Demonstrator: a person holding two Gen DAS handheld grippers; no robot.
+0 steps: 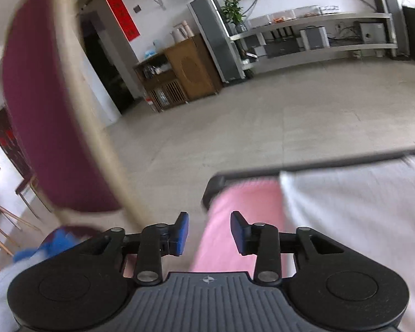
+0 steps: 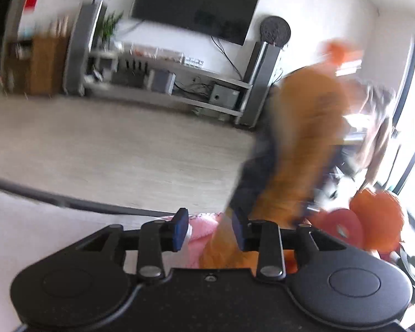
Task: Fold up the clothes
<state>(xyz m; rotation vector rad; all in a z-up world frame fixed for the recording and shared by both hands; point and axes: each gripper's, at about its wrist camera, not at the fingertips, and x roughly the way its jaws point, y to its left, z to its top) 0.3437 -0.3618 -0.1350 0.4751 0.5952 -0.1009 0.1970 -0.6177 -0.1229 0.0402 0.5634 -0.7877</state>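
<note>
In the left wrist view my left gripper (image 1: 209, 233) is open, its blue pads (image 1: 181, 233) wide apart above a pink garment (image 1: 243, 207) that lies at the table's near corner. A pale white garment (image 1: 345, 207) lies beside the pink one, to its right. My right gripper (image 2: 209, 231) is open too. A blurred orange garment (image 2: 307, 138) hangs from the upper right, and its lower end reaches down between the fingers, close to the right pad (image 2: 239, 231). A pink cloth (image 2: 204, 229) shows just behind the left pad.
A maroon chair back (image 1: 41, 110) with a pale frame stands close on the left, and a blue cloth (image 1: 58, 242) lies below it. The dark table edge (image 1: 318, 164) crosses ahead, with open floor (image 1: 262, 116) beyond. Orange and red cushions (image 2: 379, 221) sit at right.
</note>
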